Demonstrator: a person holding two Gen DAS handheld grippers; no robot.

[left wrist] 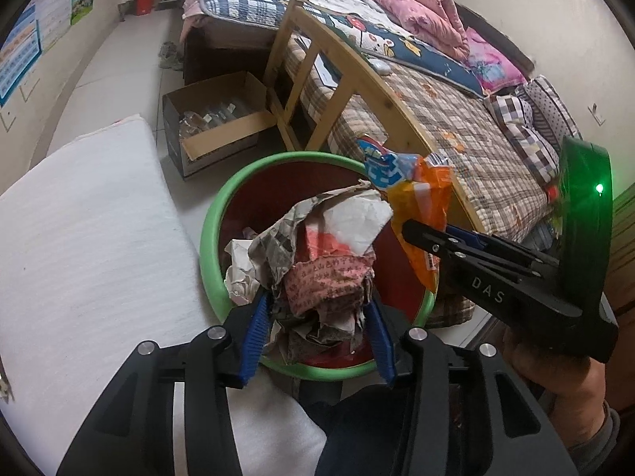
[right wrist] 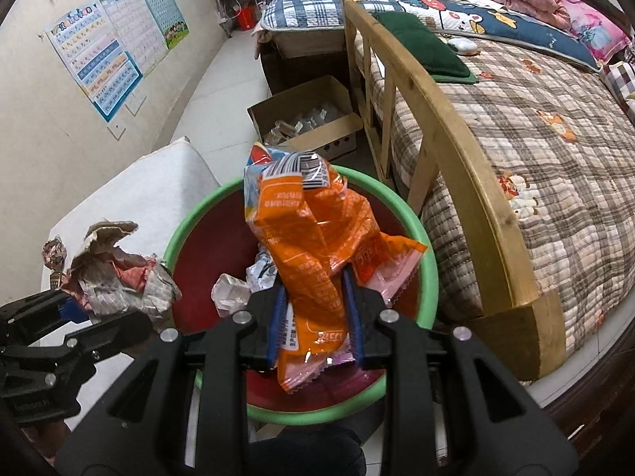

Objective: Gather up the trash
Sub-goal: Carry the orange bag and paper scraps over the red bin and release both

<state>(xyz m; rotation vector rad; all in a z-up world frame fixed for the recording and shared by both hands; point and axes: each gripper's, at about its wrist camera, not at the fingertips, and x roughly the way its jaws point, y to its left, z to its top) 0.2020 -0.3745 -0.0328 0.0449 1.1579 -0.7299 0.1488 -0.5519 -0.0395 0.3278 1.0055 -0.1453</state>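
Note:
A round bin with a green rim (left wrist: 206, 238) (right wrist: 430, 277) and a red inside stands on the floor below both grippers. My left gripper (left wrist: 315, 325) (right wrist: 73, 311) is shut on a crumpled newspaper wad (left wrist: 325, 261) (right wrist: 115, 281), which hangs over the bin's near-left rim. My right gripper (right wrist: 317, 317) (left wrist: 412, 230) is shut on an orange snack wrapper (right wrist: 313, 238) (left wrist: 420, 198), held above the bin's opening. Some white crumpled paper (right wrist: 230, 293) lies inside the bin.
A bed with a wooden footboard (left wrist: 357, 75) (right wrist: 456, 150) runs close along the bin's right side. An open cardboard box (left wrist: 214, 123) (right wrist: 309, 123) sits on the floor behind the bin. A white foam pad (left wrist: 79, 218) (right wrist: 158, 186) lies to the left. A hand (left wrist: 555, 369) holds the right gripper.

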